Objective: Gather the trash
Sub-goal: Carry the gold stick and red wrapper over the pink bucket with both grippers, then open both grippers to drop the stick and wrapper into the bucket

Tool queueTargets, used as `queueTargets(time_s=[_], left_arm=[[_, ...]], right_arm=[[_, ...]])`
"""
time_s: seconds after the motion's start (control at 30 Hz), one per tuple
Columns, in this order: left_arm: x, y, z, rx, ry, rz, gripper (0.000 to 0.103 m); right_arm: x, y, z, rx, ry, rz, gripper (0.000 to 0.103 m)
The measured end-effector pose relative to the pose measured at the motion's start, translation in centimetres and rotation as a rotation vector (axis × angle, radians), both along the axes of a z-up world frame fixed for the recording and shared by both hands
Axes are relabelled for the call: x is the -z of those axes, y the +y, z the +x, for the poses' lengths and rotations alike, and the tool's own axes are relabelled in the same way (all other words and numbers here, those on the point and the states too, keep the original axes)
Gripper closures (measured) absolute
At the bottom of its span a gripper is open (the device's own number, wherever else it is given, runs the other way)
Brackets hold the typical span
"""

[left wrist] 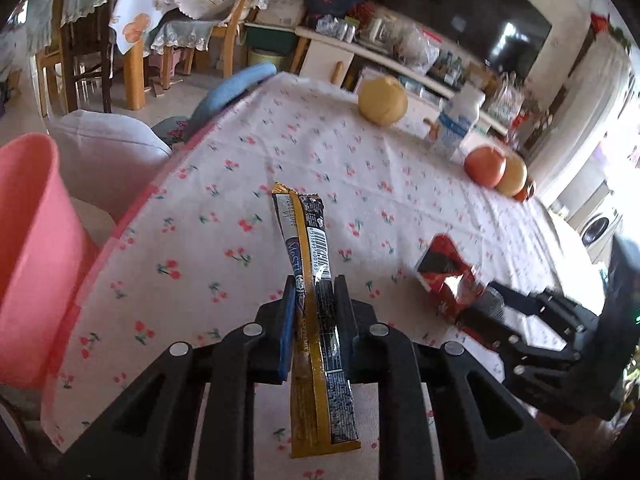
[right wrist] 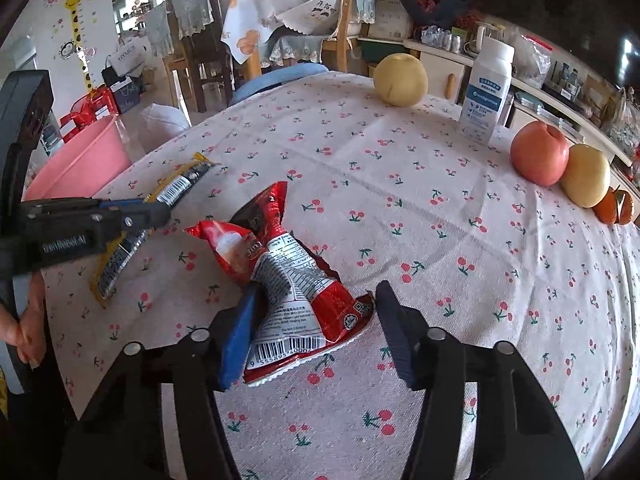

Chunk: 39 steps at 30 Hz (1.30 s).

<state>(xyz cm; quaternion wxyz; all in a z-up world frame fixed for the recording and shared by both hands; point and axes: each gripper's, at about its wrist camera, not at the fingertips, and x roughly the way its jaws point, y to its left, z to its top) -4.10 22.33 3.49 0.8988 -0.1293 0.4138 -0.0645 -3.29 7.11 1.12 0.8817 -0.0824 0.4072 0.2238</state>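
Observation:
A gold and black coffee stick packet (left wrist: 304, 240) is pinched between the pads of my left gripper (left wrist: 314, 284), which is shut on it and holds it just above the cherry-print tablecloth (left wrist: 240, 184). The right wrist view shows the same packet (right wrist: 180, 186) in the left gripper (right wrist: 160, 212), off to the left. A crumpled red wrapper (right wrist: 288, 280) lies on the cloth between the jaws of my right gripper (right wrist: 316, 290). The blue left pad rests against it and the right pad sits at its corner, without squeezing it. From the left wrist, the red wrapper (left wrist: 444, 276) lies at the right gripper's (left wrist: 504, 296) tips.
A pink bin (left wrist: 32, 240) stands beside the table's left edge, also the pink bin (right wrist: 80, 160). At the far side are a pear (right wrist: 400, 80), a white bottle (right wrist: 486, 88), a red apple (right wrist: 540, 156) and a yellow fruit (right wrist: 586, 176). A person's hand (right wrist: 24, 320) holds the left gripper.

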Motion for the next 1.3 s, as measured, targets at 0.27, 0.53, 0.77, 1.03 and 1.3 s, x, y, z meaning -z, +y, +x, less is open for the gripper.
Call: queueTargets(time_s=[0.27,0.53,0.77,1.03,1.3], left_arm=[[-2.7,3.5,-1.1,-0.055,-0.087,-0.033,0.083],[-5.2,9.7,-3.0,-0.206,-0.172,-0.061,0.083],[-5.3,16.7,-4.6,-0.39,-0.195,-0.086,0.083],[-3.4,21.9,-5.1,-0.547,-0.125,-0.121,0.082],[-2.8,23.3,-5.1,-0.659,-0.083,-0.03,0.025]], right_arm=[[-0.5,0.9,-0.3,0.038,-0.01,-0.01,0.057],[-4.3,2.8,-0.6,0.052,-0.02,0.137,0.057],[-8.4,9.7,-1.0,-0.053,-0.021,0.273,0.057],[-11.2,20.9,-0.8,-0.211,-0.019,0.314,0.057],[-9.9,28.2,0.1,-0.26,0.03,0.291,0.049]])
